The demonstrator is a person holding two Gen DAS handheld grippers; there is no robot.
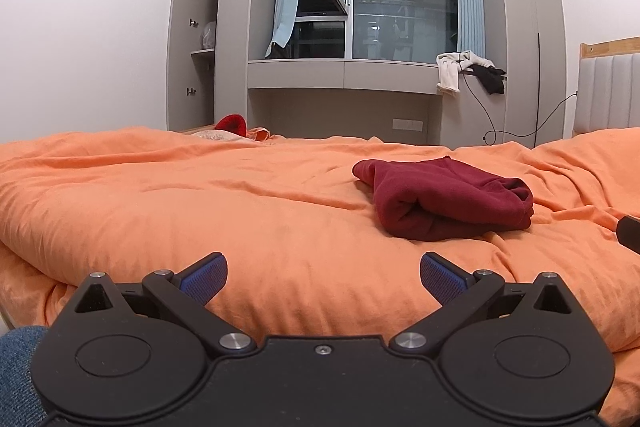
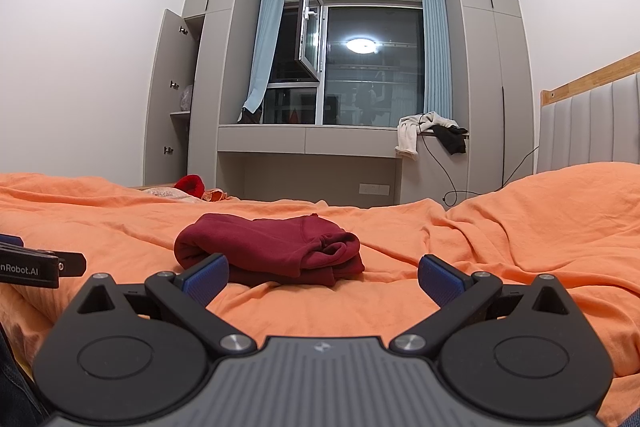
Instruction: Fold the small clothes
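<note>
Orange bedding (image 1: 248,211) carries a folded maroon garment (image 1: 448,203), lying at 1 o'clock from our left tongs (image 1: 323,277). Left tongs released, empty. Right tongs (image 2: 323,277) also released, garment just ahead at 11 o'clock.

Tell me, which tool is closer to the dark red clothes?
The right tool. The dark red garment lies just beyond its open fingers; from the left tool it sits farther off, to the right.
</note>
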